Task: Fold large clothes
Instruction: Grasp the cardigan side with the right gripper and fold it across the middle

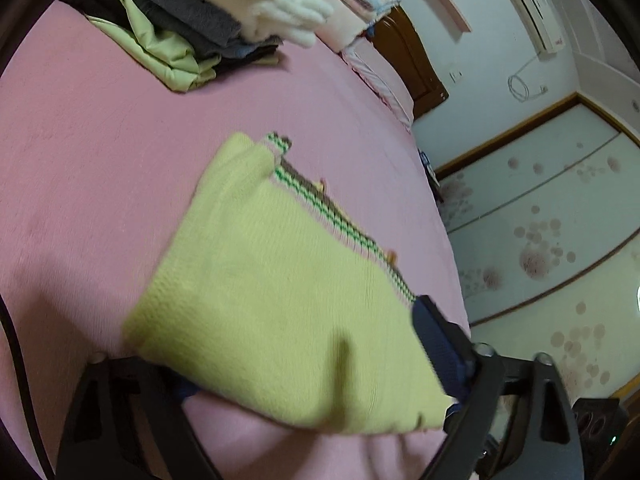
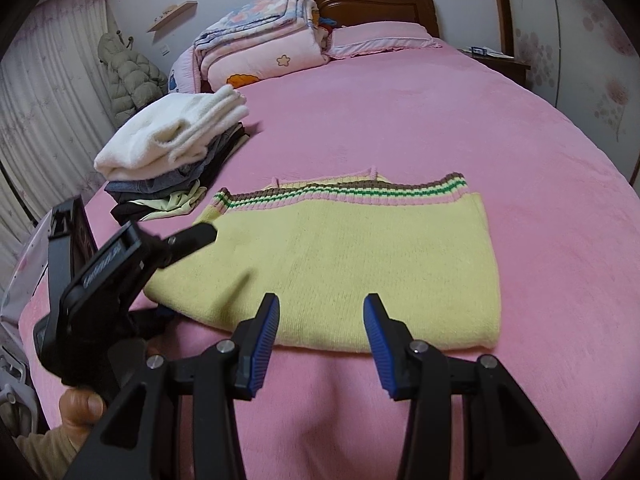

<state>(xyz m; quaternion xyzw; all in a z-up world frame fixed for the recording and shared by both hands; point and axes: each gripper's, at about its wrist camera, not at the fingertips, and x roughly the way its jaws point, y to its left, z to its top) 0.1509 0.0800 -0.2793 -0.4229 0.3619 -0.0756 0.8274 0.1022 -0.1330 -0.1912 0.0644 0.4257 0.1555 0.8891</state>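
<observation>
A yellow knit sweater (image 2: pixel 352 264) with a pink, green and brown striped hem lies folded flat on the pink bed (image 2: pixel 420 120). My right gripper (image 2: pixel 320 320) is open and empty, its blue pads just short of the sweater's near edge. My left gripper (image 2: pixel 176 280) is at the sweater's left edge. In the left wrist view the sweater (image 1: pixel 280 300) lies across the wide-spread fingers (image 1: pixel 440 348), covering the left one; the left gripper (image 1: pixel 288 376) is open.
A stack of folded clothes topped by a white sweater (image 2: pixel 172 140) stands at the bed's left; it also shows in the left wrist view (image 1: pixel 224 12). A folded quilt (image 2: pixel 264 40) and pillow (image 2: pixel 380 40) lie by the headboard. The wardrobe (image 1: pixel 540 240) is beyond the bed edge.
</observation>
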